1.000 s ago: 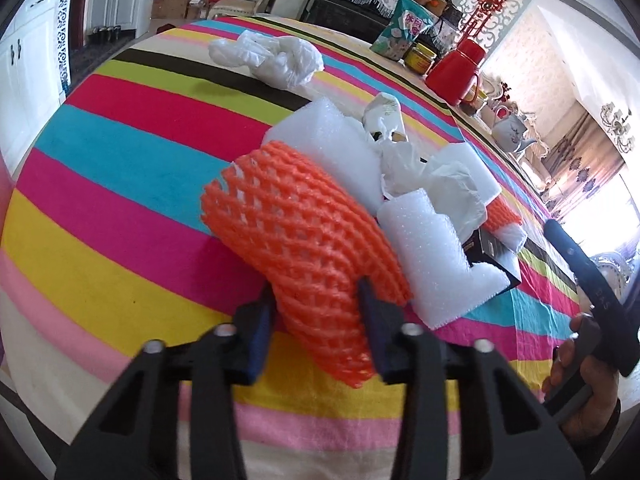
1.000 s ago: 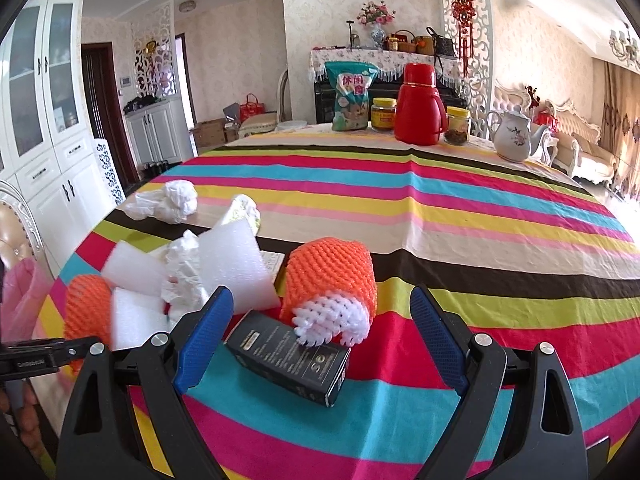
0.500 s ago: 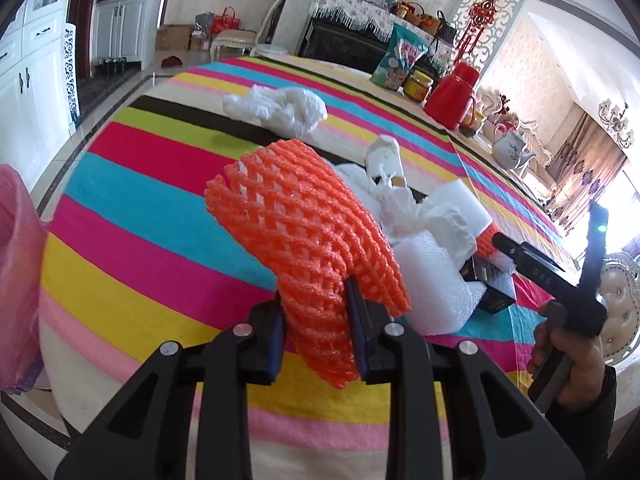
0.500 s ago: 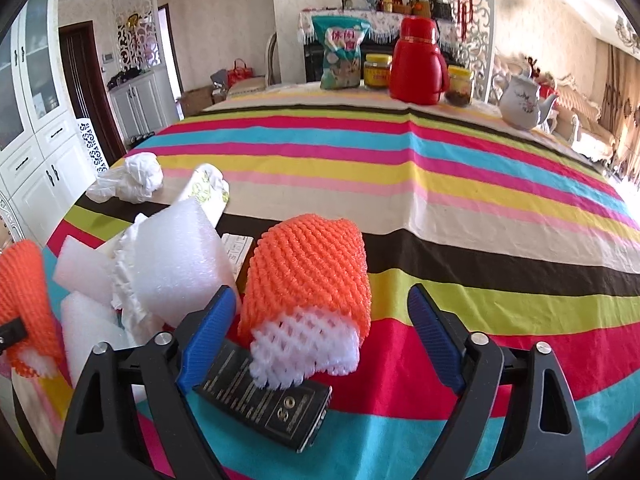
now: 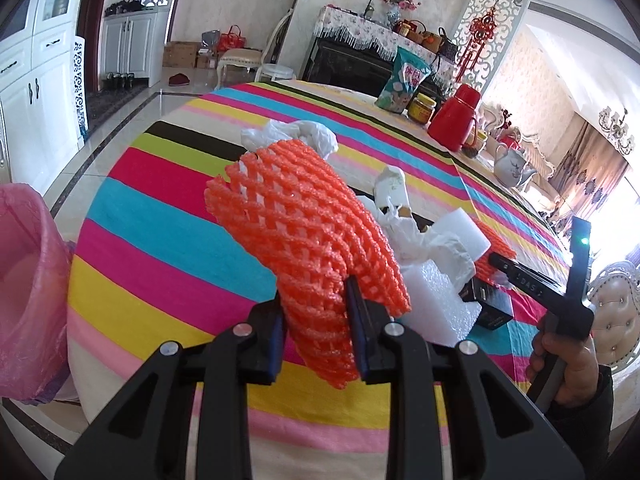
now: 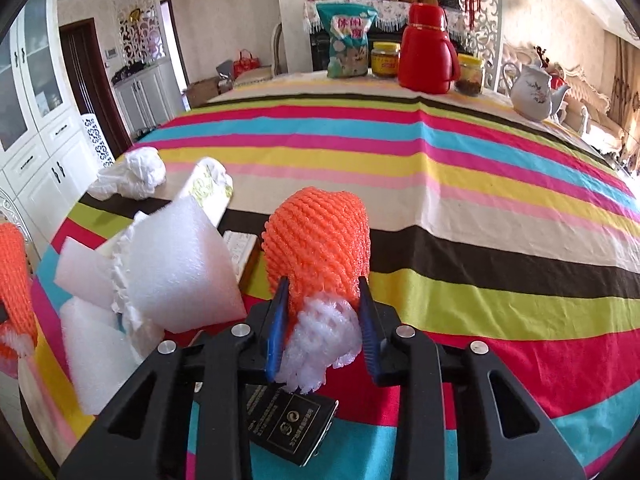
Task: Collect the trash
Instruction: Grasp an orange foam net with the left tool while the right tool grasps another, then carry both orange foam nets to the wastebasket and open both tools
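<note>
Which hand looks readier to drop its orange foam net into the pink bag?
Probably the left gripper: its orange foam net hangs clear of the table, with the pink bag alongside. The right gripper is closing on its net.

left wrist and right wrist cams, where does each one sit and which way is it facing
Left wrist: sits on the left gripper, looking down along its jaws at the orange foam net pinched between them, lifted over the striped table; the person's other hand shows at right.
Right wrist: sits on the right gripper, looking down across the table toward the red thermos; its jaws are closing on a second orange net.
Shared: white foam block, black box, thermos.
</note>
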